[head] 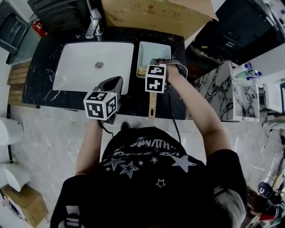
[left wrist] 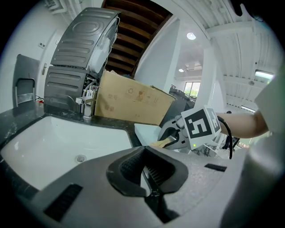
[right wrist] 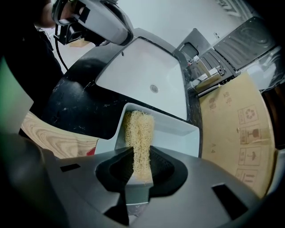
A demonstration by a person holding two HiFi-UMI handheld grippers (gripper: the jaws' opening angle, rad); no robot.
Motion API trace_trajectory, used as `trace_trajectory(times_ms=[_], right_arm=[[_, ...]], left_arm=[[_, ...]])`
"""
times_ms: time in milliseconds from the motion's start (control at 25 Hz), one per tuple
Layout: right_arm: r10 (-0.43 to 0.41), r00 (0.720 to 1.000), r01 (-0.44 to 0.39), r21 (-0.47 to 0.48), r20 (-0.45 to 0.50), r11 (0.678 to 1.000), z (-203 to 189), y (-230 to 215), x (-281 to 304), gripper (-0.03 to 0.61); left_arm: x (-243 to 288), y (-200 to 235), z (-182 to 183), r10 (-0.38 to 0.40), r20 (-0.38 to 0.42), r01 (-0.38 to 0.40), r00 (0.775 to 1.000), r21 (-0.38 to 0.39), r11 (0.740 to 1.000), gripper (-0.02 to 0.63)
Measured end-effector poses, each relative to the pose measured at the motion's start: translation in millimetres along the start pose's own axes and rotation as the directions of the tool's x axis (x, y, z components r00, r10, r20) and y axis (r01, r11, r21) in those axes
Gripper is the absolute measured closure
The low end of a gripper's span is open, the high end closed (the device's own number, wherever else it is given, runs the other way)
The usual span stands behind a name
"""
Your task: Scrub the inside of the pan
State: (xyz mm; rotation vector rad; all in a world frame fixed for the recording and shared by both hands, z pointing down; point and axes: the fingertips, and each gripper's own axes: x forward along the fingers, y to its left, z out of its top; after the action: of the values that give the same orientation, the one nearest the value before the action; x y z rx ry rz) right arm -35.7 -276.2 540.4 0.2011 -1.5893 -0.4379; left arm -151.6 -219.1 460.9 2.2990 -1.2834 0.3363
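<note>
A white square pan (head: 156, 51) with a wooden handle (head: 152, 106) sits on the black counter, right of the sink. My right gripper (head: 153, 63) is over the pan's near edge, shut on a yellow loofah scrubber (right wrist: 139, 133). The scrubber's free end reaches down into the pan (right wrist: 178, 133) along its left wall. My left gripper (head: 116, 81) hovers over the counter at the sink's front right corner, its jaws together with nothing between them (left wrist: 145, 172). The left gripper view shows the right gripper (left wrist: 174, 136) and the scrubber (left wrist: 160, 143) at the pan (left wrist: 144, 131).
A white sink (head: 95, 62) with a chrome faucet (head: 94, 24) lies left of the pan. A cardboard box (head: 156, 13) stands behind both on the counter (head: 44, 67). A marble ledge (head: 222, 89) rises to the right.
</note>
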Motion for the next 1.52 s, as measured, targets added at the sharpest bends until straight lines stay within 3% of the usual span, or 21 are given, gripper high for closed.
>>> trace_trajectory(times_ms=[280,800,1040,1520], right_arm=[[-0.015,0.999,0.012,0.085,0.029,0.996,-6,-6,-5,0.499],[-0.155,0.986,0.166,0.234,-0.066,0.958,-48,-70,11,0.497],[-0.214,0.971,0.233,0.249,-0.103,0.940,-54,-95,22,0.497],[-0.242,0.959,0.273,0.261,-0.143,0.926,-61,-108,43,0.500]], left_arm=[[0,1,-1,-0.006,-0.005,0.006,1.000,0.005,1.000,0.605],[14,14,10,-0.017,-0.005,0.017,1.000,-0.006,1.000,0.606],[17,28,9,-0.002,-0.016,0.001,1.000,-0.026,1.000,0.606],[23,36,5,0.002,-0.038,-0.003,0.999,-0.033,0.999,0.606]])
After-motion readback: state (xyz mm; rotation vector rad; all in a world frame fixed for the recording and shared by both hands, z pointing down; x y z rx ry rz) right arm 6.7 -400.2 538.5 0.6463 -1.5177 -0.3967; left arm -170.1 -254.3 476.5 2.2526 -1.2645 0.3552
